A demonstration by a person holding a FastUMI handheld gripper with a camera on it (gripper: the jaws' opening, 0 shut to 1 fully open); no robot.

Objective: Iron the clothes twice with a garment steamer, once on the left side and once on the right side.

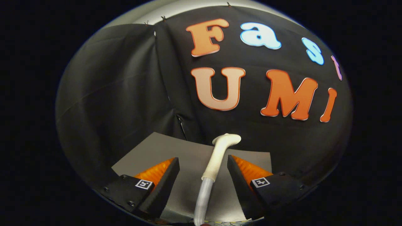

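A white garment steamer (220, 153) stands in the gap between my two fingers, its head bent to the right at the top and a pale ribbed hose (202, 201) running down from its handle. My gripper (203, 164) is open: each finger stands clear of the steamer's handle with a gap on either side. The steamer rests over a grey table top (188, 153). No garment is in sight.
The booth's black cloth wall (125, 94) rises right behind the table, with a fold and seam at the corner on the left. The table's far edge lies just beyond the steamer's head.
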